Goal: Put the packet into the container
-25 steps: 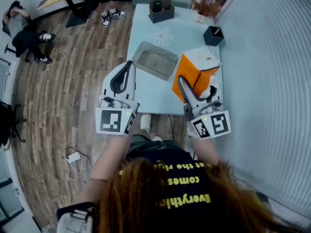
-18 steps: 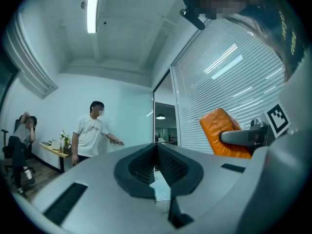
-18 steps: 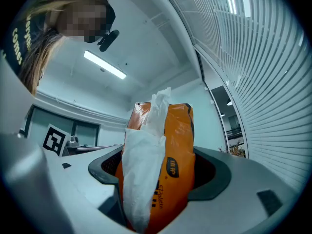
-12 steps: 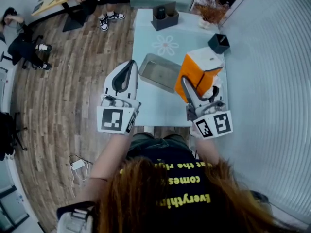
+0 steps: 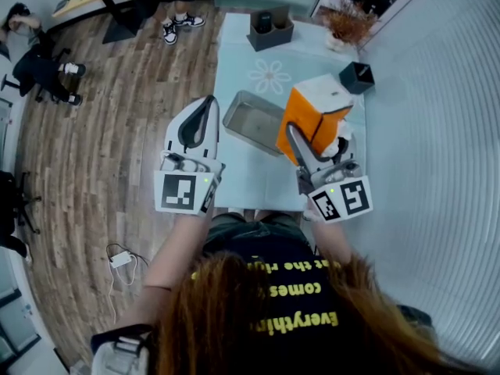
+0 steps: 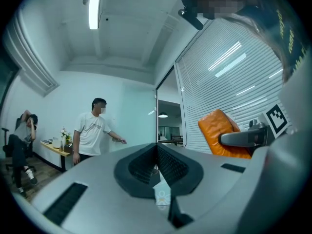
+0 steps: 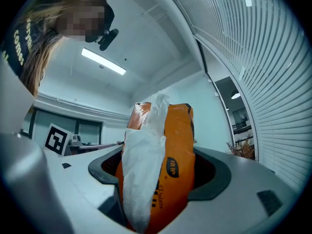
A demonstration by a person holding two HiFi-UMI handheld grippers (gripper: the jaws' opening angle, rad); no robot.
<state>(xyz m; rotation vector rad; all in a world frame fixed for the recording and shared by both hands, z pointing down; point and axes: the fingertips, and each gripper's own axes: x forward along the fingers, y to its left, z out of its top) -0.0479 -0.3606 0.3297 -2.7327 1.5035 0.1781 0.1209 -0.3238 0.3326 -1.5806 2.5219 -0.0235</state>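
Note:
The packet [image 5: 314,117] is orange with a white top and hangs over the table's right side, just right of the container [image 5: 254,121], a shallow metal tray. My right gripper [image 5: 294,137] is shut on the packet's lower edge. In the right gripper view the packet [image 7: 168,172] fills the space between the jaws of the right gripper [image 7: 156,182]. My left gripper [image 5: 205,109] hovers over the table's left edge, left of the tray. Its jaws are shut with nothing between them, as the left gripper [image 6: 157,168] shows in its own view. The tray looks empty.
The pale blue table [image 5: 248,170] has a flower print [image 5: 269,76], a black holder [image 5: 269,28] at the far end, a small black bin [image 5: 358,76] and a dried plant [image 5: 348,22]. Blinds run along the right. People [image 5: 47,53] sit and stand on the wood floor at left.
The head view has shifted a little. Both grippers keep nearly the same places, and the right one still holds the packet beside the tray.

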